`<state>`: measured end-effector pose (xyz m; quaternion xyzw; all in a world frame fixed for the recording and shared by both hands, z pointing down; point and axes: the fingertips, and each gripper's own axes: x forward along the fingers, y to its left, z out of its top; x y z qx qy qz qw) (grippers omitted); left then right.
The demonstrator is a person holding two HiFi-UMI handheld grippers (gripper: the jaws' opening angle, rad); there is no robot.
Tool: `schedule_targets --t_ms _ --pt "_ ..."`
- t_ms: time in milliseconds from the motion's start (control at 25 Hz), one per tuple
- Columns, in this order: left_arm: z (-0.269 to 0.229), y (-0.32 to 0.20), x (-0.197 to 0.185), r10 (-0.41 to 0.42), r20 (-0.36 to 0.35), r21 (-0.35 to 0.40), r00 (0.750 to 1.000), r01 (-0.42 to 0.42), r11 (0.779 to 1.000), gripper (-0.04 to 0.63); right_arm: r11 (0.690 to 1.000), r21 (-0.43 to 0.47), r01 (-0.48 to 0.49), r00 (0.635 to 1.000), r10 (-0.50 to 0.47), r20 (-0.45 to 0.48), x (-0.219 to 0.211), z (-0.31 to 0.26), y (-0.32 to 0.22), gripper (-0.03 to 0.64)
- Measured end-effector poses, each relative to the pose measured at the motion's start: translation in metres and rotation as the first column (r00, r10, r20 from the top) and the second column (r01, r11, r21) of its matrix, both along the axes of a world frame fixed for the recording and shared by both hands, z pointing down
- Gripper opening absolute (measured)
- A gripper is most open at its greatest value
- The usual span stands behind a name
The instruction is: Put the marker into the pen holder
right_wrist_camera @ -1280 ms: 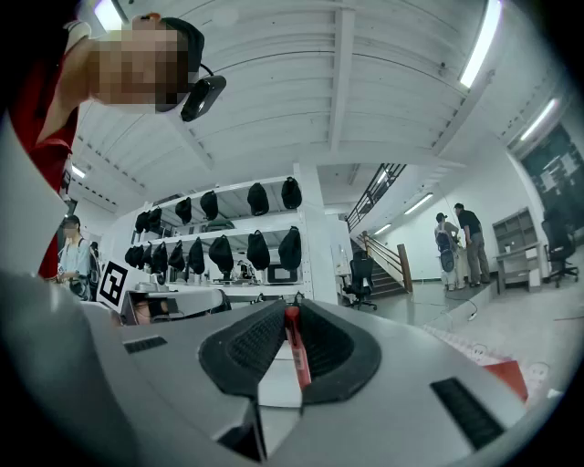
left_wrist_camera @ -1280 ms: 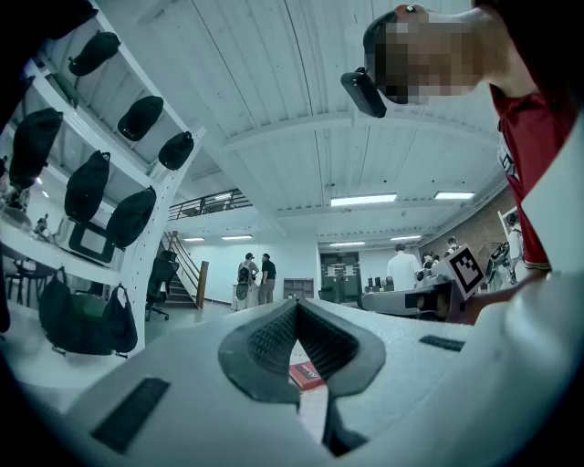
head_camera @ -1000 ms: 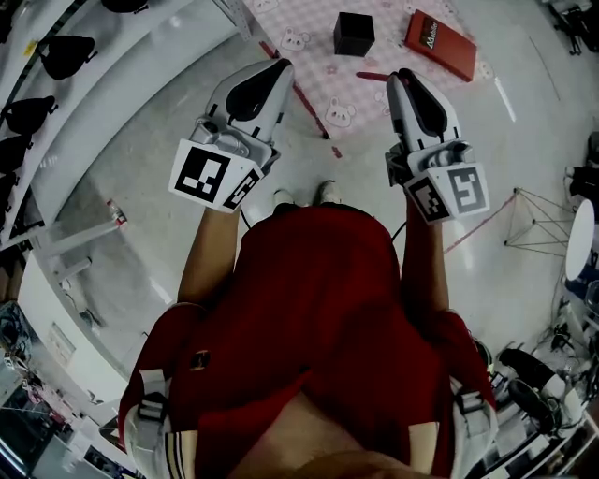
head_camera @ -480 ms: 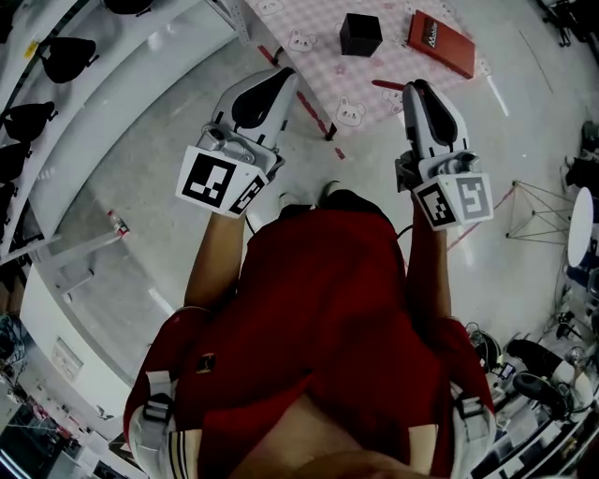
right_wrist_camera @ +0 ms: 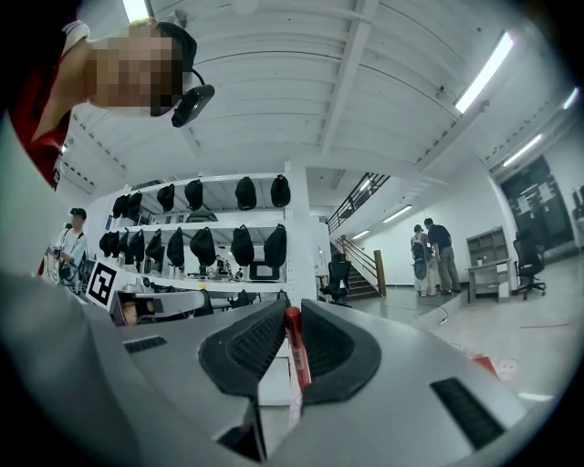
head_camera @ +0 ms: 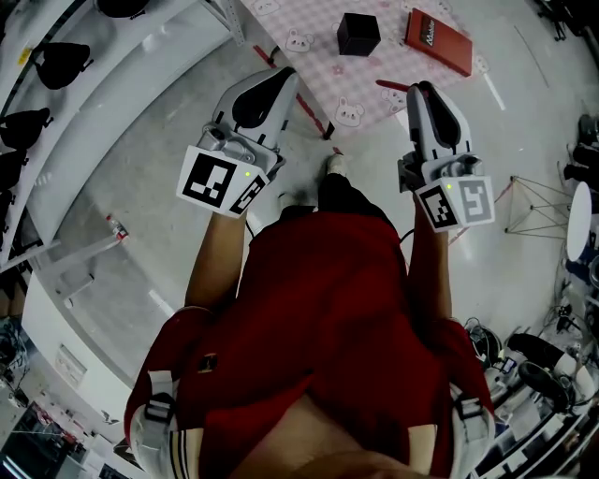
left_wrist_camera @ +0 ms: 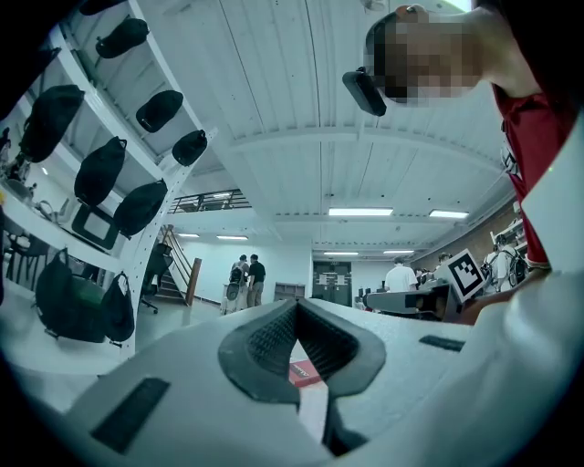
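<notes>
A black cube-shaped pen holder (head_camera: 357, 34) stands on a pink checked cloth (head_camera: 309, 23) ahead of me. My right gripper (head_camera: 415, 87) is shut on a red marker (head_camera: 388, 85), which sticks out to the left of its tips, short of the cloth's near corner. In the right gripper view the marker (right_wrist_camera: 294, 351) stands upright between the ribbed pads. My left gripper (head_camera: 284, 70) hovers over the floor to the left of the cloth's edge. Its tips (left_wrist_camera: 294, 306) meet with nothing between them.
A red book (head_camera: 438, 42) lies on the cloth to the right of the holder. White shelves with black bags (head_camera: 61, 56) run along the left. A wire stand (head_camera: 543, 224) sits on the floor at the right. Other people stand far off (right_wrist_camera: 436, 255).
Both grippers have drifted a little lower and to the right in the head view. One foot has stepped forward toward the cloth. The marker stays in the right jaws.
</notes>
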<state>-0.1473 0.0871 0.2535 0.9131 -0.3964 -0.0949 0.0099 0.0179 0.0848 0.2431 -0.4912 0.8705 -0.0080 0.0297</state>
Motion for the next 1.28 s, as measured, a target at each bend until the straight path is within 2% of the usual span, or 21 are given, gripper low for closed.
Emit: schedule_targets --t_ms 520,920,1280 --pt "0.005 -0.071 0.034 -0.055 0.049 -0.012 0.997 0.056 0.998 0.006 0.999 0.017 0.051 0.999 -0.051 -0.004 0.031 0.012 -0.074 0.051" --pt "0.015 -0.125 0.059 -0.096 0.096 -0.038 0.991 0.100 0.994 0.006 0.994 0.005 0.105 0.993 -0.105 0.056 0.053 0.026 -0.139 0.051" --pt "0.028 -0.161 0.087 -0.136 0.119 -0.055 0.984 0.143 0.988 0.006 0.988 -0.013 0.153 0.988 -0.153 0.024 0.072 0.048 -0.177 0.051"
